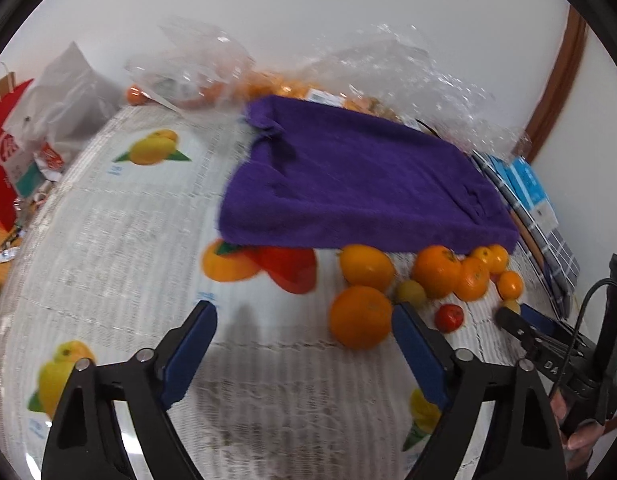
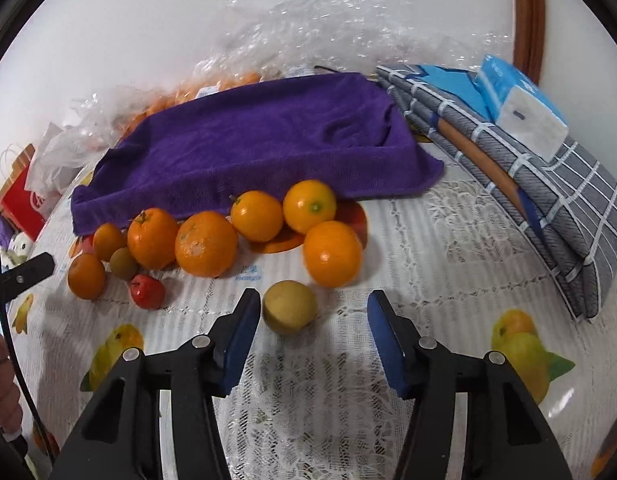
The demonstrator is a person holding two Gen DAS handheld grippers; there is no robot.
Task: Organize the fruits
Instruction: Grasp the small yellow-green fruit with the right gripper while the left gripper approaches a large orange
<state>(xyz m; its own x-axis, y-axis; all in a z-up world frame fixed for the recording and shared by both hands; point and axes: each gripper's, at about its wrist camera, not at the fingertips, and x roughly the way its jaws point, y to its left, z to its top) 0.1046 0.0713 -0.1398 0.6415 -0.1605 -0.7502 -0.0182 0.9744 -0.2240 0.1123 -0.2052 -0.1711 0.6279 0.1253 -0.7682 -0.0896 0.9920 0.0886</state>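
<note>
- Where the purple towel (image 2: 252,144) ends at its front hem, the fruits crowd in a row along it; bare tablecloth (image 2: 448,248) lies open to the right of them, up to the folded grey checked cloth (image 2: 548,184).
- Left gripper (image 1: 304,316) has its jaws spread wide with nothing between them; a big orange (image 1: 360,316) sits just beside its right finger.
- Right gripper (image 2: 314,308) stands partly open, gripping nothing; a small yellow-green fruit (image 2: 290,306) lies near its left finger, touching or not I cannot tell.
- Oranges (image 2: 206,244) look glossy, with a small red fruit (image 2: 147,291) at the left.
- White lace tablecloth with printed fruit; crumpled clear plastic (image 2: 308,28) against a white wall.
</note>
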